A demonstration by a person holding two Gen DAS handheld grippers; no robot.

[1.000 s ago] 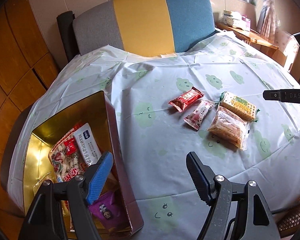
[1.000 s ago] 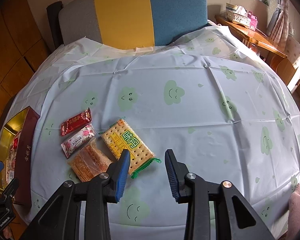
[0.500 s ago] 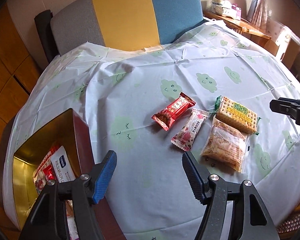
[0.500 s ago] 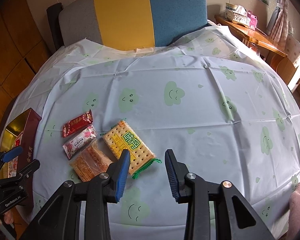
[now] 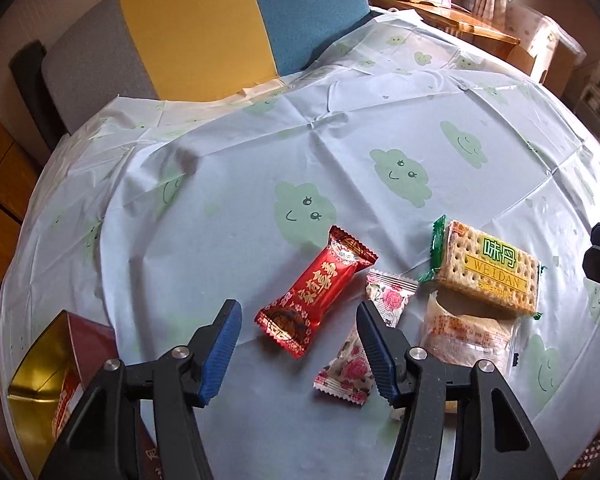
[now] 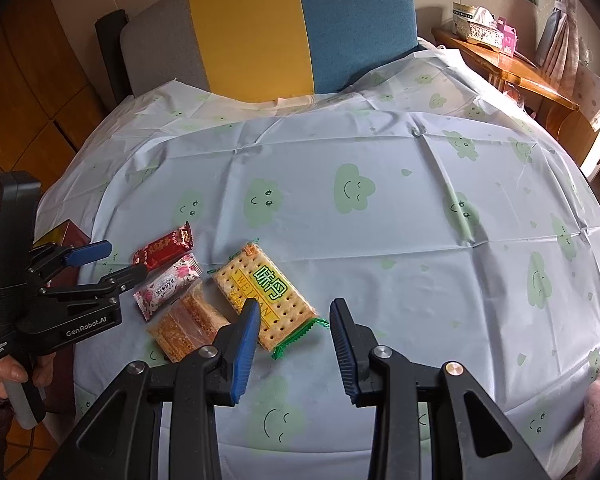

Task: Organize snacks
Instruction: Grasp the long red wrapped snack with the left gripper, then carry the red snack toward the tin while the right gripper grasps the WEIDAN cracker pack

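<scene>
1. My left gripper (image 5: 298, 320) is spread wide and empty, low in the left view, above the red candy (image 5: 315, 292).
2. My right gripper (image 6: 294, 320) is also wide and empty, bottom centre of the right view; its body reads "GenRobot.AI" on the left one seen there.
3. The cracker pack (image 6: 266, 294) reads "WEIDAN" on a yellow band, green ends.
4. Floral candy (image 5: 364, 336) and a clear wafer pack (image 5: 466, 334) lie touching it.
5. The gold box (image 5: 40, 368) sits lower left on the cloth (image 5: 260, 140).
</scene>
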